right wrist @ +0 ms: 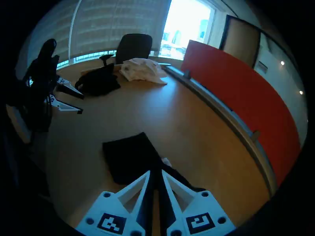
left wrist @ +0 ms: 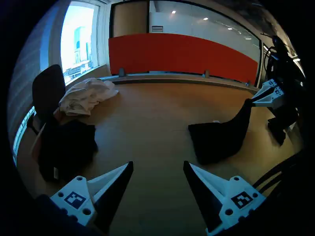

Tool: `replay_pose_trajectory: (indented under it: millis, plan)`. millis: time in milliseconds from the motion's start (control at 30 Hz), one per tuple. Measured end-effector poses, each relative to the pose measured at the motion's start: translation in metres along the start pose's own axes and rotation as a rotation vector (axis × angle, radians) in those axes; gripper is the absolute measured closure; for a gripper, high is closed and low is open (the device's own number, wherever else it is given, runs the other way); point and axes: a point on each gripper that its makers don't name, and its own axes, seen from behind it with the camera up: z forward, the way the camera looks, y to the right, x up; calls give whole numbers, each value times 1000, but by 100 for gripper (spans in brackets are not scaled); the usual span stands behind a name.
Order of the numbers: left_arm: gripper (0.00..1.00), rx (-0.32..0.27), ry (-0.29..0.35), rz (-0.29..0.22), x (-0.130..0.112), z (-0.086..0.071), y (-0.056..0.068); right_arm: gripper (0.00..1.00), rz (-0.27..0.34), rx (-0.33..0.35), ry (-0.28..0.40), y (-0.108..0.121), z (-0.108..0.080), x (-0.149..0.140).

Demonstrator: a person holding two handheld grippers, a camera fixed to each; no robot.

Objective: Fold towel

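Observation:
A black towel [left wrist: 216, 137] lies on the wooden table [left wrist: 157, 106], and one corner of it is pulled up off the surface. My right gripper [left wrist: 252, 103] is shut on that raised corner. In the right gripper view the same gripper [right wrist: 155, 172] has its fingers nearly together with dark cloth between them, and the rest of the black towel [right wrist: 126, 157] lies flat ahead of it. My left gripper [left wrist: 157, 163] is open above bare table, left of the towel and apart from it. It also appears far off as the left gripper [right wrist: 81, 104], held by a dark-sleeved arm.
At the table's far corner lie a crumpled white cloth [left wrist: 86, 96] [right wrist: 139, 69] and a black cloth heap [left wrist: 67, 147] [right wrist: 98, 82]. An office chair [left wrist: 47, 88] [right wrist: 134, 45] stands behind them. A red partition [left wrist: 177, 55] [right wrist: 236, 94] runs along the table's back edge.

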Motion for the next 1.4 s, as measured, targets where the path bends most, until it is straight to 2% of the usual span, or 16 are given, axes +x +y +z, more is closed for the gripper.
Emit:
replay_pose_trajectory:
  millis: [400,700,1100,1400]
  plan:
    - [6,-10,7,-4,0,-1,-1,94,-15,28,2,-12,11,14]
    - [6,-14,6,-12,-2,-5,-4,94,-25,69,11,-27,27,29]
    - [6,-9,6,-27,-8,-10,-5,94,-66,143,-8,-54,54,37]
    - [6,8,-1,-45,-15,-15,-14,93,-83,216,-35,-84,87,37]
